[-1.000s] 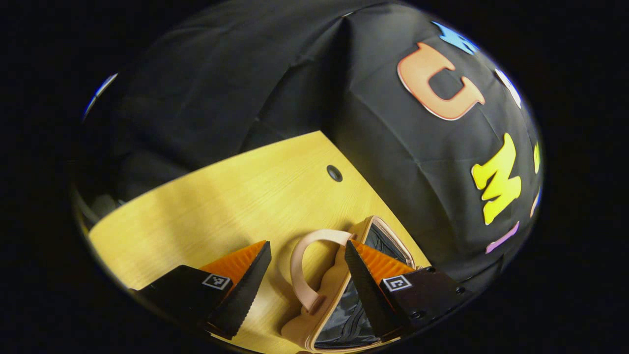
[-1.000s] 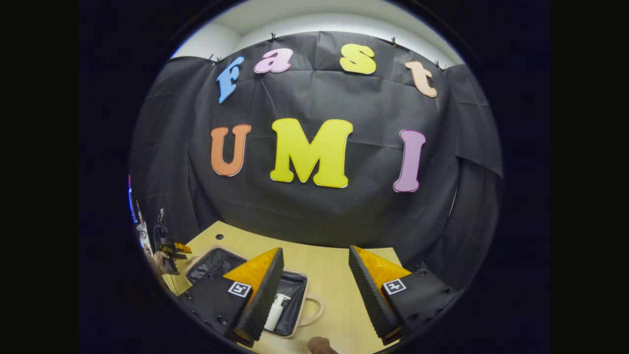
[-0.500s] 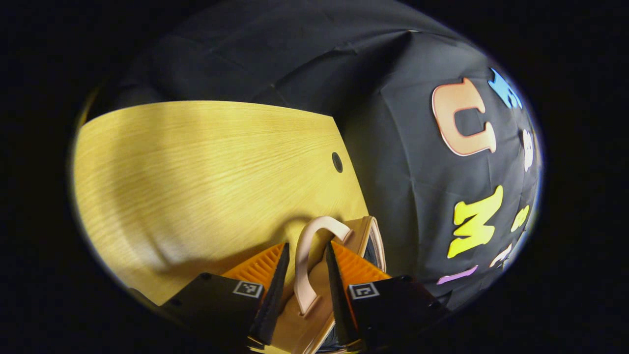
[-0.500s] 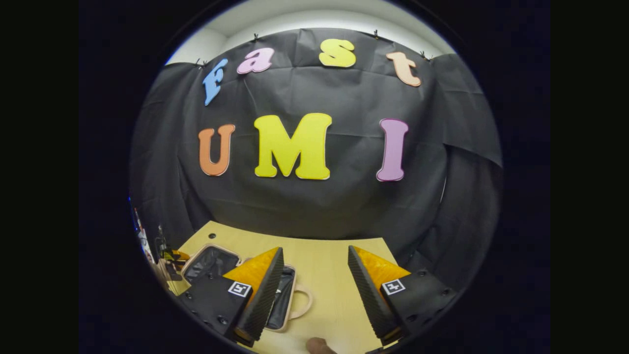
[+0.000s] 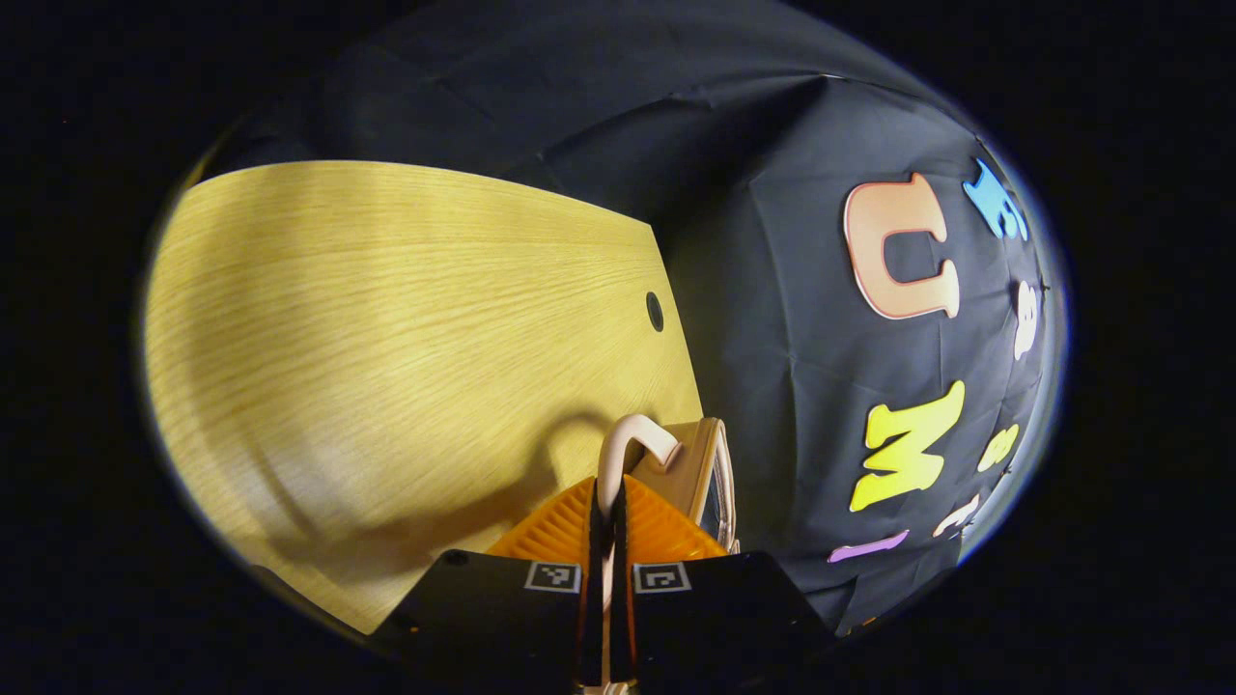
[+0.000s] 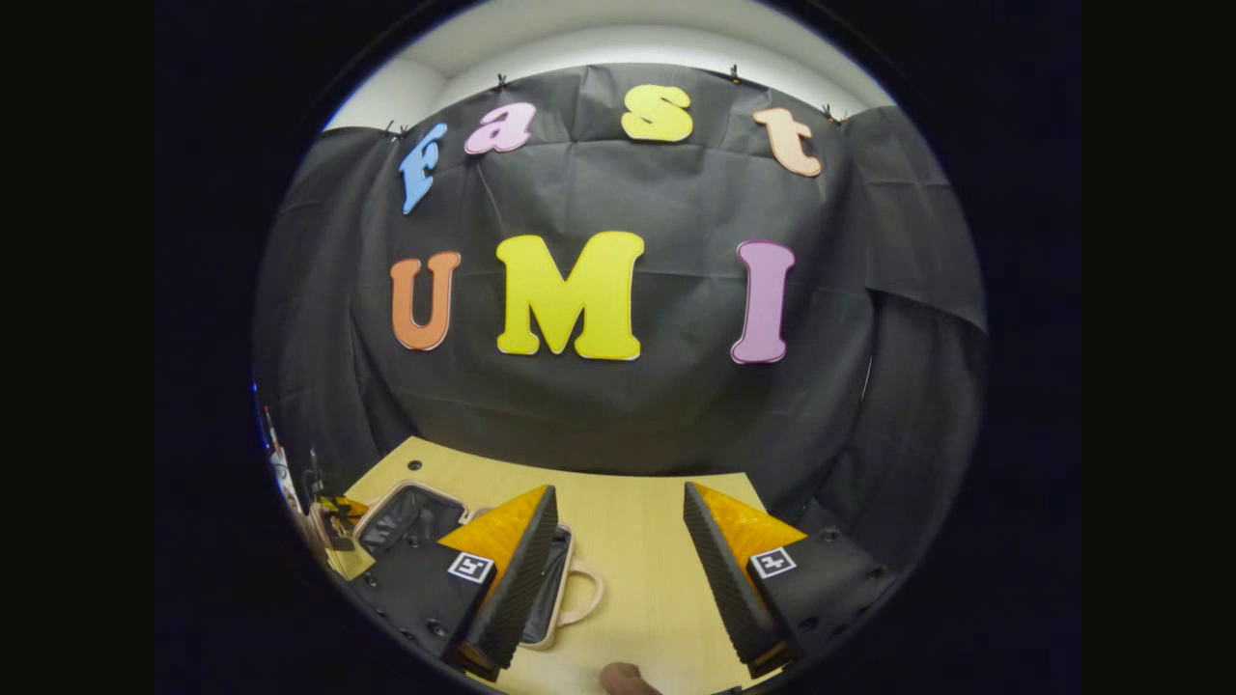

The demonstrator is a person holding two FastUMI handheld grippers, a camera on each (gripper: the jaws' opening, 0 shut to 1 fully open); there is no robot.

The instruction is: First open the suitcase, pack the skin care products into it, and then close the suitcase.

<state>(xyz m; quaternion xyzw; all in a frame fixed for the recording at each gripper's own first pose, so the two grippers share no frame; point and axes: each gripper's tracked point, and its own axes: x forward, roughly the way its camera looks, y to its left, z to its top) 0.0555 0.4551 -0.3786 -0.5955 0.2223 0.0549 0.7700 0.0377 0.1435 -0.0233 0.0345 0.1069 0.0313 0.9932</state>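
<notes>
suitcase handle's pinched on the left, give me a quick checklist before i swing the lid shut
1. Left gripper shut on the pink handle: ok.
2. Suitcase lying open on the table, both halves flat: ok.
3. Skin care products packed inside: cannot tell, the right gripper's finger covers much of the near half.
4. Right gripper open, holding nothing, clear of the lid's path: ok.
5. Zipper free of the lining: cannot tell.

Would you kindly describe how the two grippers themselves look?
Both look alike. The left gripper and right gripper have wedge-shaped fingers with ribbed orange backs and black textured inner pads, mounted on black blocks. Each block bears a small square black-and-white marker.
</notes>
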